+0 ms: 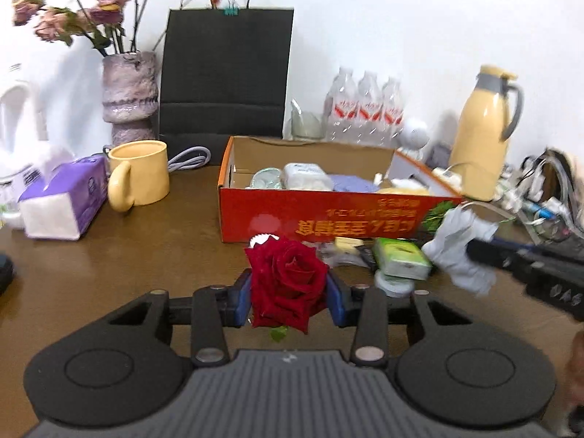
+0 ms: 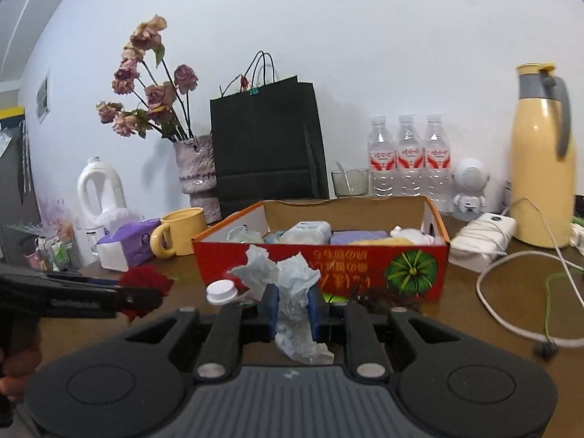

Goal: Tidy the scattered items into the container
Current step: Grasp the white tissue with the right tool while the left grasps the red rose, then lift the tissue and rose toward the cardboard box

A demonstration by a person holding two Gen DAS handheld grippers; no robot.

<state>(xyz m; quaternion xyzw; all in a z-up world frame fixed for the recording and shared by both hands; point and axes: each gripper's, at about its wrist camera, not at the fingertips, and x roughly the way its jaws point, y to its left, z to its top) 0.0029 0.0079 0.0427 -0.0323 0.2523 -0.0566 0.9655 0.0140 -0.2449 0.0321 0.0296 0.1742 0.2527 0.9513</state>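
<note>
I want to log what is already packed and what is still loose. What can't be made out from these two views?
- Box contents: in both views the front wall of the red box hides the lower part of everything inside.
- Loose items in front of the box: left wrist view, blurred, and partly covered by the red rose.
- The same items, right wrist view: hidden behind the crumpled paper and the right gripper.
</note>
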